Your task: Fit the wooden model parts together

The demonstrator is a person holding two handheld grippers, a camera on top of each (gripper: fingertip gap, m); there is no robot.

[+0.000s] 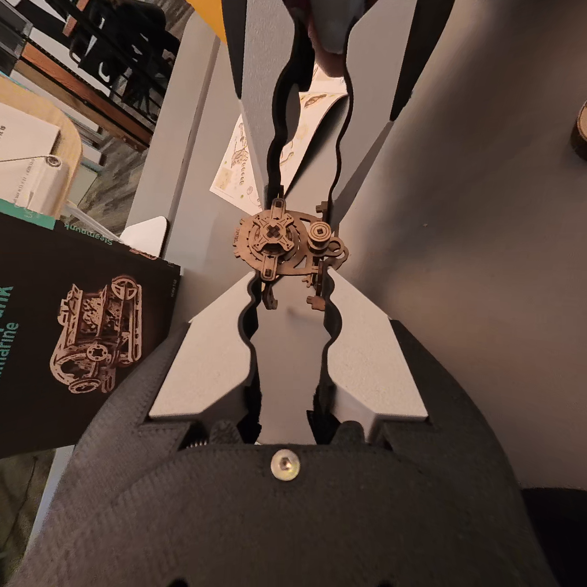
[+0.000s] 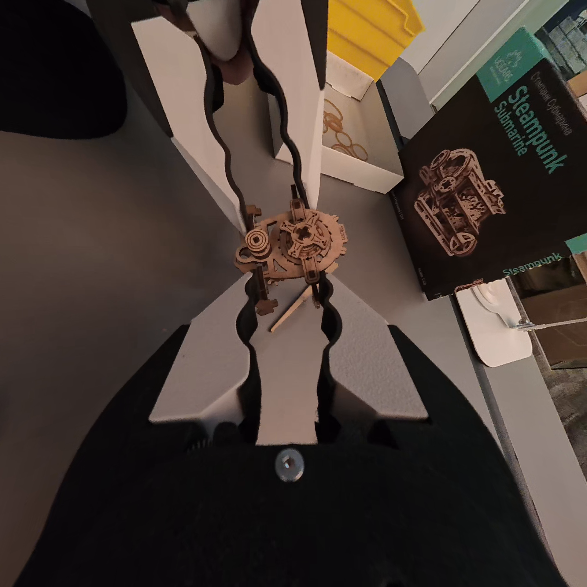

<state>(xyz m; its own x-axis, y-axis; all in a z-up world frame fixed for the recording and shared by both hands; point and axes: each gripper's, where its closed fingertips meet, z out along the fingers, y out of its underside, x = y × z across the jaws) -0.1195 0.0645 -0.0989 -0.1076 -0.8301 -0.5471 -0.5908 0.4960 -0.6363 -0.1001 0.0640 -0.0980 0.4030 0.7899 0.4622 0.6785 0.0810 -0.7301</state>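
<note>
Both grippers' jaws pinching wooden model [image 1: 287, 246], loose stick [image 2: 290, 313] seemingly below, black box [image 2: 495, 178] beside

Place: a hobby or lab workbench indoors.
Surface: plain grey table [image 2: 95, 222].
Kit: dark model-kit box [image 2: 495, 178] at 2 o'clock in the right wrist view.
Storage: yellow bin [image 2: 365, 28] at 12 o'clock; white tray of rubber bands [image 2: 349, 143] beside it.
Paper: instruction sheet [image 1: 235, 171] at 12 o'clock in the left wrist view.

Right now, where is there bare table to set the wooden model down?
The widest bare table lies beside the wooden model, away from the dark box. That box side is crowded: white tray of rubber bands, a loose stick. Both the left gripper and right gripper pinch the model.
</note>
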